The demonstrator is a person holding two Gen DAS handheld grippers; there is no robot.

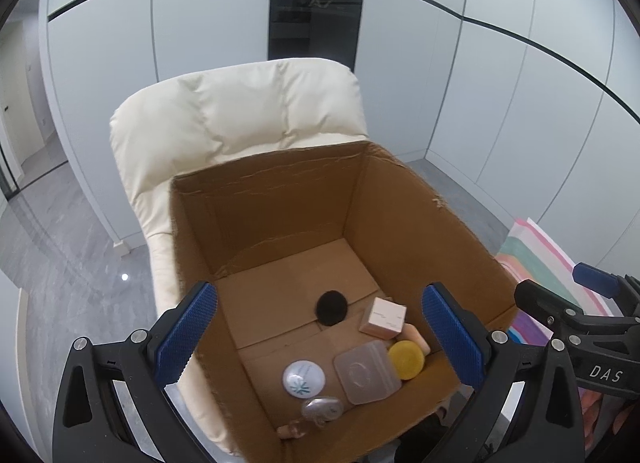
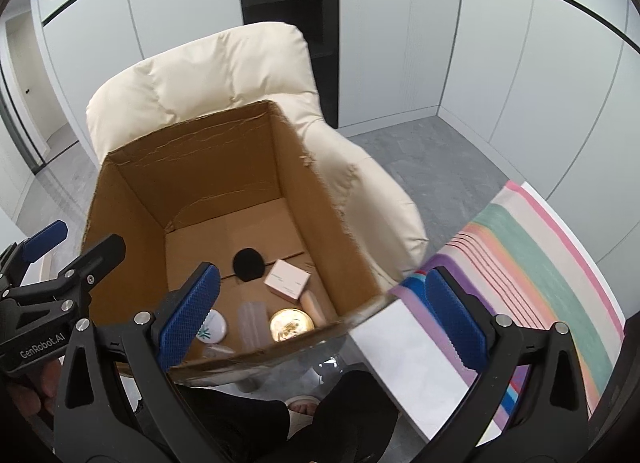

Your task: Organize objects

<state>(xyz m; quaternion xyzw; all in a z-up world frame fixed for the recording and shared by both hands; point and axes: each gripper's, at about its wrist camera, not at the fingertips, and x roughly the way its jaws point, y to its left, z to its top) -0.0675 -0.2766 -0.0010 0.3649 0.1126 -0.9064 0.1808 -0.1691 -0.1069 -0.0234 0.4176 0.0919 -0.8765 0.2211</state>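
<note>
Holding both my tongs, left (image 1: 320,339) and right (image 2: 328,313), spread apart and empty above the cardboard box (image 1: 404,215) on the cream armchair (image 1: 240,111), striped cloth (image 2: 532,259) beside.

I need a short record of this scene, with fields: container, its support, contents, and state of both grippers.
container: open cardboard box
support: cream armchair
contents: black round pad, pink carton, yellow disc, clear case, white compact
left gripper: jaws open, empty, above box
right gripper: jaws open, empty
</note>
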